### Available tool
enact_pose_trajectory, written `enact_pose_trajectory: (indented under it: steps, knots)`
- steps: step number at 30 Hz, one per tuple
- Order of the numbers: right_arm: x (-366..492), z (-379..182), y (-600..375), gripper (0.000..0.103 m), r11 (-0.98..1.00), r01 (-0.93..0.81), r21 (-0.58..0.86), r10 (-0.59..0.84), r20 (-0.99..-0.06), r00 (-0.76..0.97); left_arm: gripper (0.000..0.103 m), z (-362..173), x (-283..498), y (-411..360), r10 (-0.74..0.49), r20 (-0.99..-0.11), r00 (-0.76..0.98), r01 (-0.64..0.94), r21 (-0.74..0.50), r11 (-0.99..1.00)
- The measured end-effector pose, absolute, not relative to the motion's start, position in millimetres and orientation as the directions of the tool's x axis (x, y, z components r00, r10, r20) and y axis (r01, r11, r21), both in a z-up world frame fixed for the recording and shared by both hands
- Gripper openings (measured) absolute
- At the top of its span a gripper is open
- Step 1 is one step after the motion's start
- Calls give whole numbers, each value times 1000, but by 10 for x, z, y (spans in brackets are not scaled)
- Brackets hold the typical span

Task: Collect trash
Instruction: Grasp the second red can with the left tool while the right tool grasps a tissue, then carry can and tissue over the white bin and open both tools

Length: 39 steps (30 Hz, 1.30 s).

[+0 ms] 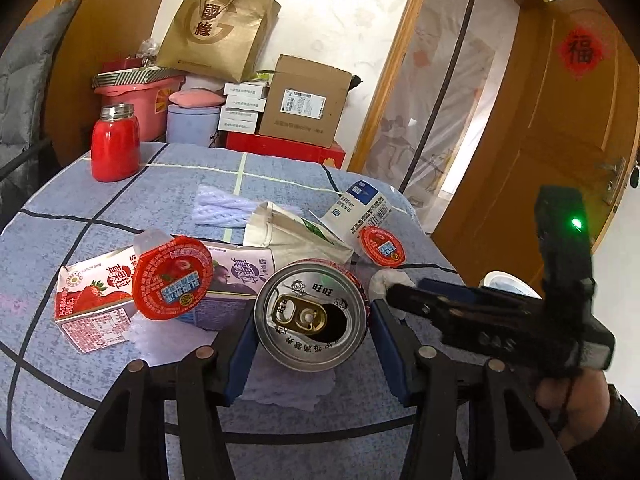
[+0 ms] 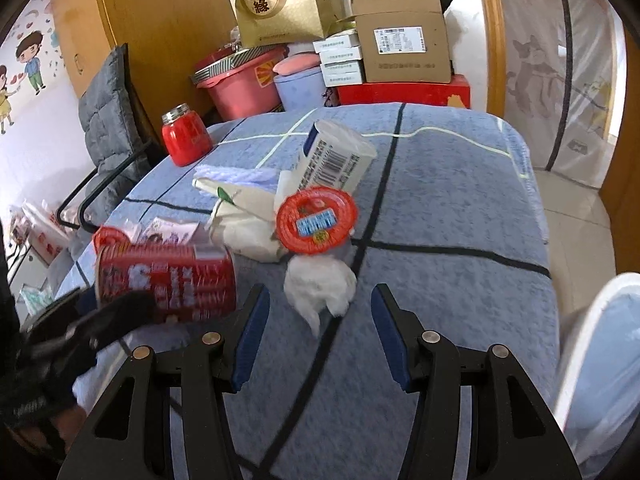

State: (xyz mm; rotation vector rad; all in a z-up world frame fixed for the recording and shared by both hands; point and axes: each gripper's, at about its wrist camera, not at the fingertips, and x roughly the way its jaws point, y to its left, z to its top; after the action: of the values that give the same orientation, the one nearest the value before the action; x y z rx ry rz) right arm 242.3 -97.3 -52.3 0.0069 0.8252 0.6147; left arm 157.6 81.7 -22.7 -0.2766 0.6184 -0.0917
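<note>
The worktop [image 1: 100,204], draped in a blue cloth with dark and pale grid lines, carries a loose heap of trash across its middle. Behind it stand a gold paper bag [image 1: 218,26], a cardboard box [image 1: 306,102] on a red box, and a pink tub [image 1: 136,100]; a red jar [image 1: 115,144] with a metal lid sits upright on the worktop's far left corner.

The left tongs [image 1: 312,332] are closed on the can [image 1: 312,316], a red drink can lying on its side with its opened top facing the left camera; one blue pad presses each flank of the can. In the right view the same can [image 2: 168,278] shows its red wall at the left edge of the heap.

Left of the can lie a strawberry milk carton [image 1: 90,308] and a purple carton [image 1: 236,280], with a red-lidded jelly cup [image 1: 172,278] leaning on them. Beyond the can are a flattened white carton [image 1: 296,232], a white cup with a barcode [image 1: 358,208] tipped over, and a second red-lidded cup [image 1: 382,246] just beside it. A pale corrugated foam sleeve [image 1: 224,206] lies further back.

The right tongs [image 2: 320,320] stand open, gripping nothing, with the crumpled white tissue [image 2: 320,284] lying on the cloth just ahead of and between their tips, apparently not touching either pad.
</note>
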Motion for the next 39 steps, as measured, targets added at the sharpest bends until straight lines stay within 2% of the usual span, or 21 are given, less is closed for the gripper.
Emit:
enact_pose_trajectory:
  steps: [2, 4, 8, 27, 39]
  knots:
    - [2478, -535, -936, 48, 829, -505, 241, 513, -688, 513, 55, -219, 1560, 820, -167, -557, 813, 6, -280, 960]
    - [2496, -550, -925, 31, 834, -496, 243, 507, -692, 514, 55, -214, 1553, 820, -167, -556, 814, 7, -278, 961]
    - [2472, -537, -966, 27, 837, -487, 249, 508, -685, 523, 54, -199, 1547, 806, -165, -554, 816, 11, -271, 963]
    - [1852, -330, -1692, 26, 854, -424, 303, 511, -648, 565, 54, 58, 1323, 409, -169, -548, 819, 59, -212, 976]
    - [1483, -209, -2273, 26, 882, -354, 310, 470, -627, 621, 54, 246, 1193, -52, -230, -549, 804, 143, -197, 970]
